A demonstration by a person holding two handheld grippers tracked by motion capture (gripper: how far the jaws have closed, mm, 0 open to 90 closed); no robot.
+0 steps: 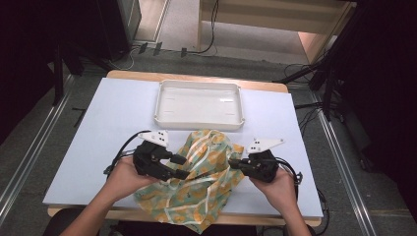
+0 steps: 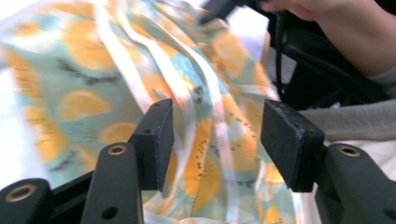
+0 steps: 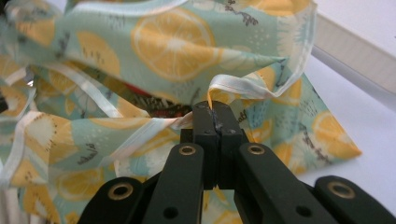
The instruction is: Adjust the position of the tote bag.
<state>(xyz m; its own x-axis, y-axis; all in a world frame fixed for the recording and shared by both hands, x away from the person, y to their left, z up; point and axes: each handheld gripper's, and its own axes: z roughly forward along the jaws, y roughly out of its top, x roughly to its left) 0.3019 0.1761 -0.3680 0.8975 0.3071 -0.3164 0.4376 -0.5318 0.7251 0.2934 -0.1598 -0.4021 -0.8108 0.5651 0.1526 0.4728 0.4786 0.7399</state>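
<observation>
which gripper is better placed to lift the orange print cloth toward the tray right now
Probably right: the right gripper is already shut on the cloth hem, while the left gripper is open beside it, gripping nothing.

Black tools (image 1: 184, 166) with brass-ringed screw holes, white plates.

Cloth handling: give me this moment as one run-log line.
left hand-held gripper: open over cloth | right hand-held gripper: shut on cloth edge | tray: empty, behind cloth

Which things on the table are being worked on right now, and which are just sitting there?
In use:
lemon-print cloth
left gripper, open, cloth between its jaws
right gripper, shut on a cloth edge

Idle:
white tray, beyond the cloth
white table cover
</observation>
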